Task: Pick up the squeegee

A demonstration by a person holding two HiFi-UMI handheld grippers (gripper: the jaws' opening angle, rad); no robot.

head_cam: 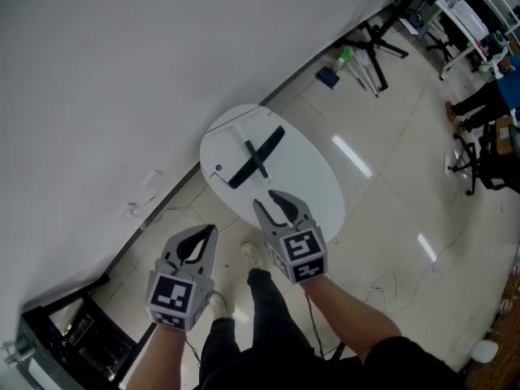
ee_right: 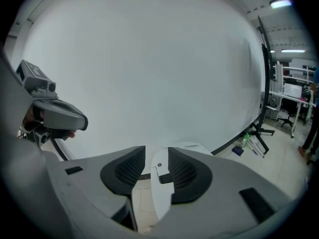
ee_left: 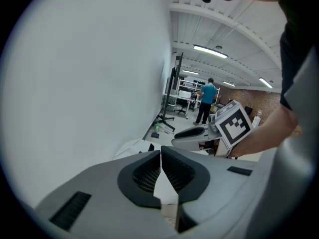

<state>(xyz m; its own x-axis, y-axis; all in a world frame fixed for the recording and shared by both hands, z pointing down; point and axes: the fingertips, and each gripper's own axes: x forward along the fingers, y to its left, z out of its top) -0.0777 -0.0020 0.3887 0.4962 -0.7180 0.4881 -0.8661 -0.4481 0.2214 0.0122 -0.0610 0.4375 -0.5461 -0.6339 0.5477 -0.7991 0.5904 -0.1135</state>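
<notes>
Black against the white oval desk (head_cam: 313,181), the squeegee (head_cam: 256,159) is lying flat near the desk's middle, close to the wall. In the head view its long member is running from lower left to upper right, and a shorter bar is crossing it at about mid-length.

The right gripper (head_cam: 271,203) is hovering over the near edge of the desk, just short of the squeegee and pointing toward it. Its jaws are standing apart with nothing gripped; only the desk top is showing through the gap. The left gripper (head_cam: 205,236) is hanging further back, over the floor to the left of the desk. Its jaws are clenched tip to tip on nothing. The right gripper is therefore judged the nearer one for the pick. The squeegee is lying ahead of it and slightly left, with the long member running at a slant to the reach line.

Which member is the blade and which the handle is hard to make out. In the right gripper view a dark piece is showing low in the jaw gap, probably the squeegee, but one jaw is cutting it off. The left gripper view is showing only a corner of the desk.
</notes>
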